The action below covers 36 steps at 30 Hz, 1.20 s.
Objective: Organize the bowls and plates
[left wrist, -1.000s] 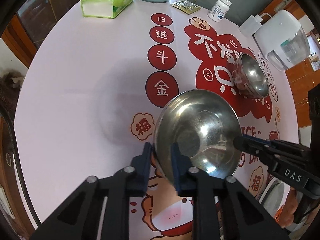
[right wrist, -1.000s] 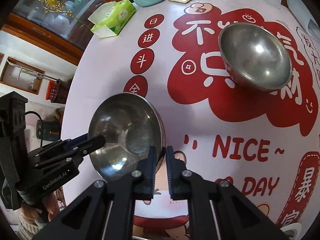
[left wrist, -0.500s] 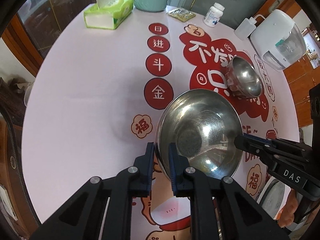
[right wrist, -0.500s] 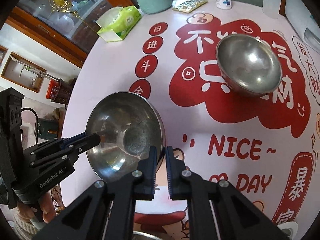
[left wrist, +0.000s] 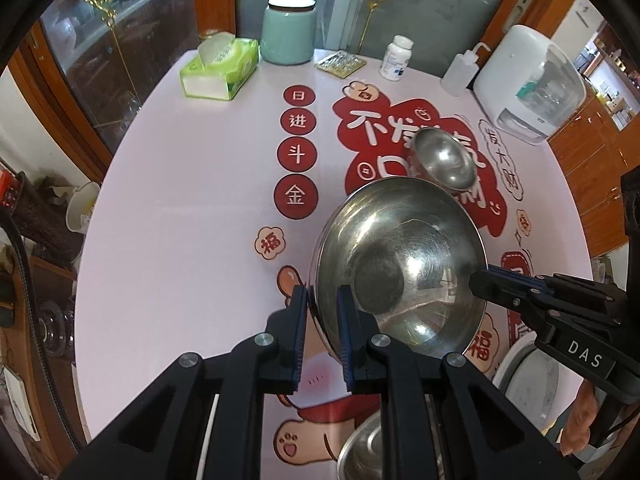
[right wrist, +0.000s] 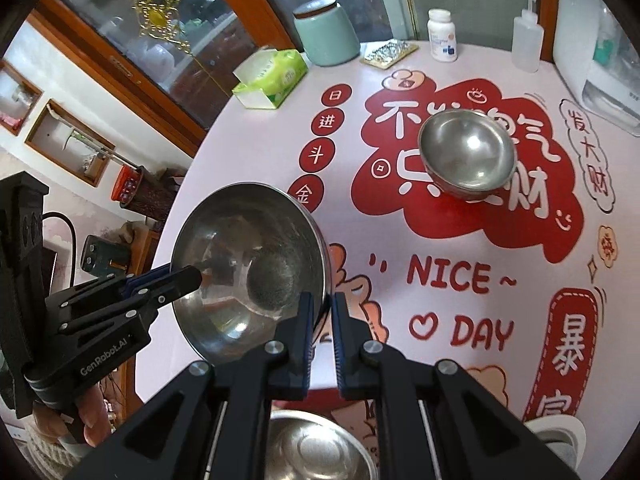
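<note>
Both my jaws clenched on one steel bowl

My left gripper (left wrist: 322, 308) and right gripper (right wrist: 320, 312) pinch opposite rims of the large bowl (left wrist: 400, 264), mid-frame above the pink printed worktop (left wrist: 180, 220); a smaller bowl (right wrist: 466, 156) sits beyond, glass cabinets (left wrist: 120, 40) upper left.

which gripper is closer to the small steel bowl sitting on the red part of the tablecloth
Right, slightly. The small bowl sits ahead of both; the right gripper and left gripper each clamp opposite rims of the large bowl.
</note>
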Tool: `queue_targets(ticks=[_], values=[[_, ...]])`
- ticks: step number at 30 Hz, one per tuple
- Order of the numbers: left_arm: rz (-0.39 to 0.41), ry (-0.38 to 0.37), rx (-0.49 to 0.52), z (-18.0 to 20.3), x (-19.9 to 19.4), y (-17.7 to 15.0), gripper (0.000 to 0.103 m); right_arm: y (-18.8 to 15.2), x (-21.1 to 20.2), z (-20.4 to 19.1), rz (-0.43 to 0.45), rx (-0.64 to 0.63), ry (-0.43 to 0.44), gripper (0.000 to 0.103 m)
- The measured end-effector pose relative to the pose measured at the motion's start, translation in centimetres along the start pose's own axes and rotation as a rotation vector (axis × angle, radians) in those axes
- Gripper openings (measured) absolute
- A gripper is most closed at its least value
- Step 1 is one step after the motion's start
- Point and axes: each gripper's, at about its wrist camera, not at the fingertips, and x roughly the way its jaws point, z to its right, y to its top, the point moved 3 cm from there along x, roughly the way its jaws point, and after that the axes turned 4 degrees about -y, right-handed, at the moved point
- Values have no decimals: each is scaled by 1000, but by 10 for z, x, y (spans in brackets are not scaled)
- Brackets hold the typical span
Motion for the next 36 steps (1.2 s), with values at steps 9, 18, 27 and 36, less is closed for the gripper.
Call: queue_targets(ticks=[9, 18, 27, 36], values=[[24, 10, 20, 30, -28, -38, 12, -40, -35, 6, 22, -8, 7, 9], [31, 10, 32, 55, -47, -73, 12, -73, -62, 14, 37, -25, 0, 9], [41, 31, 34, 70, -56, -98, 12, -100, -70, 16, 16, -53, 1, 9], [-15, 32, -5, 69, -38, -134, 12, -124, -60, 18, -24, -85, 2, 9]])
